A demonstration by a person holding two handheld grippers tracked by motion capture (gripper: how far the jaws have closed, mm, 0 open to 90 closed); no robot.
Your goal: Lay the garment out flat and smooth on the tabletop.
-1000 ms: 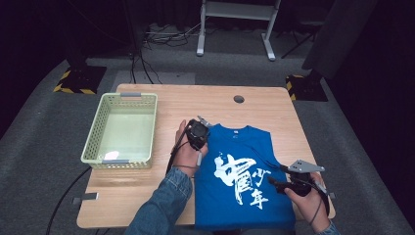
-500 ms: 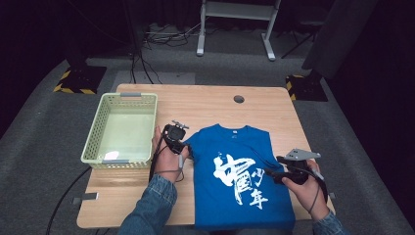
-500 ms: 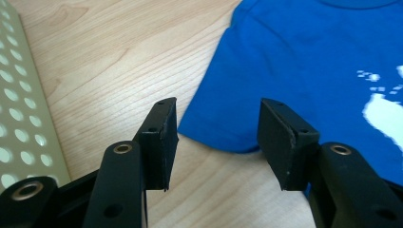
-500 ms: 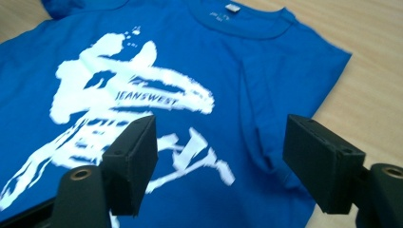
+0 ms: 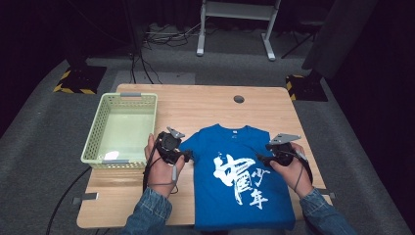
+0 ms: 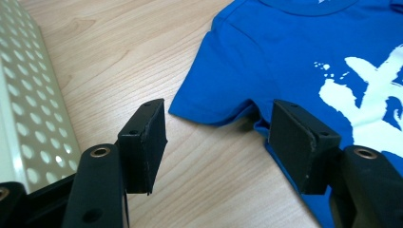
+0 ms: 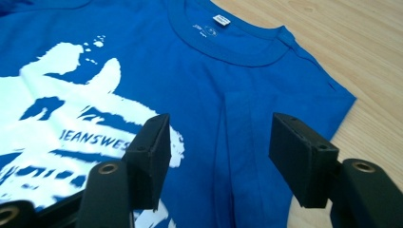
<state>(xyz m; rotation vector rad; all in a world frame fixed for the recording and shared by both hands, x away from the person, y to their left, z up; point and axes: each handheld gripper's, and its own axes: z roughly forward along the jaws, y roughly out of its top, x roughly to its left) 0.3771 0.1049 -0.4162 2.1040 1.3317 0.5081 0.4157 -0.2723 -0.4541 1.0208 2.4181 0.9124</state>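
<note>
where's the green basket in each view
high view: basket at the table's left, left of the blue shirt.
left gripper view: its perforated wall along the left edge.
right gripper view: not in it.
shared landmark: the shirt's neckline.

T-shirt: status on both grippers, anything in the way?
Left gripper open, just been opening, sleeve edge between jaws, unpinched. Right gripper open, just been closing, over cloth. T-shirt flat, print up. Basket off left, nothing blocking.

Pale green basket on wooden table
</note>
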